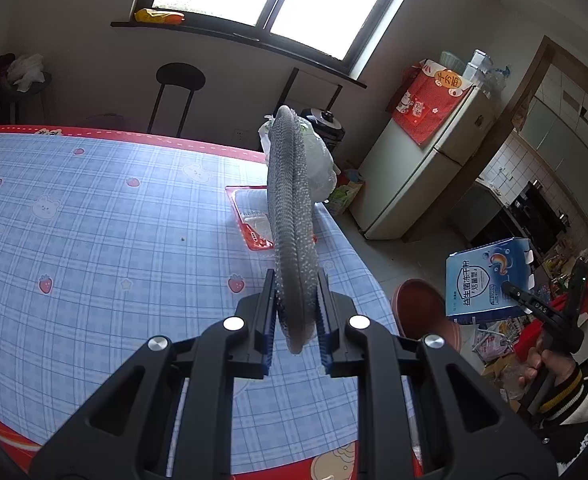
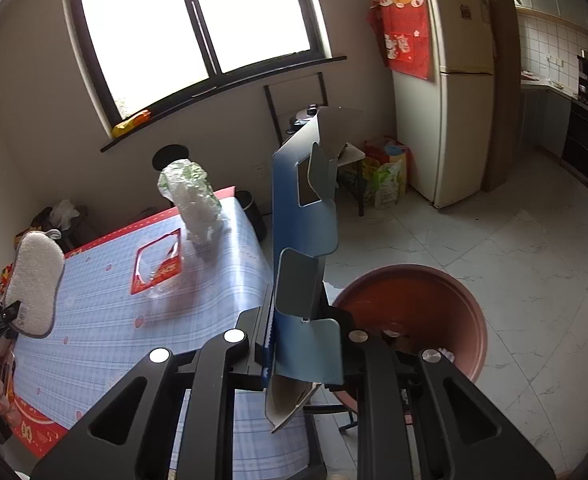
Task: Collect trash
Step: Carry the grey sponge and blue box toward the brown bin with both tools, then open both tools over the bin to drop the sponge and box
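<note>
My left gripper [image 1: 296,312] is shut on a grey-and-white sponge cloth [image 1: 292,216], held upright above the blue checked tablecloth [image 1: 94,240]. The sponge cloth also shows in the right wrist view [image 2: 34,284]. My right gripper [image 2: 306,332] is shut on an opened blue cardboard box [image 2: 304,232], held beside the table's right edge next to the brown round bin [image 2: 422,316]. The box [image 1: 488,280] and bin [image 1: 422,312] also show in the left wrist view. A red-rimmed clear plastic tray [image 2: 158,266] and a crumpled clear plastic bag [image 2: 194,200] lie on the table.
A cream fridge [image 2: 450,92] with a red cloth stands at the right. A black stool [image 1: 180,80] and a window sill with a yellow packet [image 1: 158,16] are beyond the table. Bags and packets [image 2: 386,176] sit on the tiled floor by the fridge.
</note>
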### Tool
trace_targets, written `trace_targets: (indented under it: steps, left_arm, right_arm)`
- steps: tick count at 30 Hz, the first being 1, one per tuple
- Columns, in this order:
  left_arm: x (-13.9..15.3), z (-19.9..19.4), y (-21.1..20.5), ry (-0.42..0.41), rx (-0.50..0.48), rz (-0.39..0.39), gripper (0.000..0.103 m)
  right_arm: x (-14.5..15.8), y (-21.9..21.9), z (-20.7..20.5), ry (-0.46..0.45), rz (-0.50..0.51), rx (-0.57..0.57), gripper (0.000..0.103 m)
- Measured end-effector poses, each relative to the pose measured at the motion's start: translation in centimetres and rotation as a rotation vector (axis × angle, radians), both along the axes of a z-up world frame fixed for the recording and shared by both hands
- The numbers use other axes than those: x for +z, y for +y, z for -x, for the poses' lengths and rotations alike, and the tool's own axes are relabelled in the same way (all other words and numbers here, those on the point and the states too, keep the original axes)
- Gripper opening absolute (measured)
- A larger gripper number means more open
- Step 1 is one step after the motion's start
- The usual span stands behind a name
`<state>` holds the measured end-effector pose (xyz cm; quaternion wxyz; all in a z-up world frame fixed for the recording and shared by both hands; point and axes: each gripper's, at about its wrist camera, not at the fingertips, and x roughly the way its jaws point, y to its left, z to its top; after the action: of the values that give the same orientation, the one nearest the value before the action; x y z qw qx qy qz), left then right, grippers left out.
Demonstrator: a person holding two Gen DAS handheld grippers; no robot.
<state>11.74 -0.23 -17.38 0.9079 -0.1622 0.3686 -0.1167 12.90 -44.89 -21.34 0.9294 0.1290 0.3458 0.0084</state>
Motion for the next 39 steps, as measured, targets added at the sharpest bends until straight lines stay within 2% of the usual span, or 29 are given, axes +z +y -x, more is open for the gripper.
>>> trace_targets:
  steps: [7, 12, 17, 18, 20, 21, 23, 25, 31, 39]
  left_arm:
    - [-0.3, 0.1, -3.7, 0.006, -0.009, -0.02, 0.021]
    - [-0.5, 0.7, -5.5, 0.016, 0.0, -0.032, 0.021]
    - [-0.3, 1.2, -6.9, 0.015, 0.007, -0.047, 0.021]
    - [-0.2, 1.3, -7.2, 0.015, 0.006, -0.049, 0.021]
    - [-0.1, 1.0, -7.6, 0.016, 0.0, -0.055, 0.021]
    - [-0.1, 0.8, -7.7, 0.017, -0.006, -0.057, 0.021]
    - [-0.1, 0.3, -8.5, 0.017, -0.024, -0.058, 0.021]
    - [-0.1, -0.3, -9.5, 0.014, -0.052, -0.063, 0.021]
    - [-0.2, -2.7, -14.9, 0.005, -0.19, -0.069, 0.021]
    - [-2.2, -6.0, -25.5, 0.033, -0.437, -0.072, 0.021]
  right_arm:
    - [-3.6, -6.5, -0.7, 0.064, -0.021, -0.087, 0.019]
    - [-5.5, -7.3, -2.4, 0.092, -0.052, -0.063, 0.02]
    - [-6.0, -7.3, -3.6, 0.094, -0.05, -0.062, 0.023]
    - [-5.9, -7.6, -3.7, 0.088, -0.05, -0.057, 0.027]
    - [-5.4, -7.7, -3.7, 0.076, -0.021, -0.065, 0.053]
    - [-5.0, -7.8, -3.4, 0.06, -0.002, -0.078, 0.07]
    - [-4.2, -8.0, -3.1, 0.035, 0.018, -0.084, 0.08]
    - [-3.5, -8.3, -2.6, 0.029, 0.048, -0.103, 0.095]
    - [-1.6, -10.2, -0.3, 0.021, 0.075, -0.142, 0.098]
    - [-0.4, -14.0, 4.4, 0.0, 0.06, -0.224, 0.098]
